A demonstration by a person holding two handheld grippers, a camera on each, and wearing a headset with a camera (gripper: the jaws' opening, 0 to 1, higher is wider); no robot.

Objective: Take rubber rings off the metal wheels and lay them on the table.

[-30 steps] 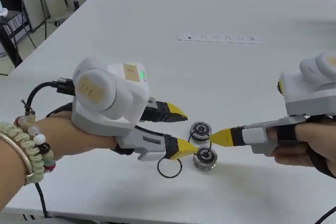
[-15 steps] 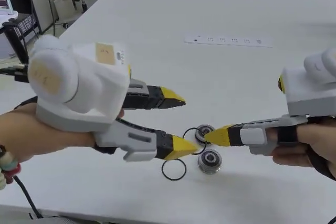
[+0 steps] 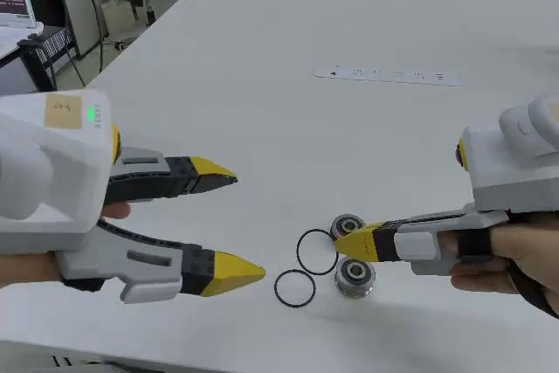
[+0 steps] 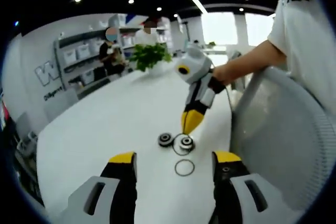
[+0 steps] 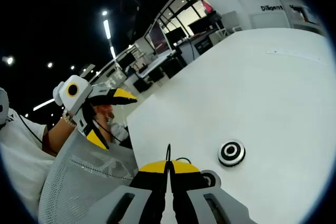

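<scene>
The left gripper [image 3: 238, 226] has drawn back to the left, well apart from the far wheel [image 3: 348, 224] and the near wheel [image 3: 355, 276]. Its jaws stand wide open with nothing between them. The right gripper [image 3: 342, 243] stays with its tip between the two wheels, jaws closed. In the right gripper view a thin black line rises from between its tips, so it pinches the edge of a ring [image 3: 298, 252]. That ring is off the wheels, just to their left. A second ring [image 3: 276, 289] lies flat on the table [image 3: 262, 85], near the near wheel without touching it.
</scene>
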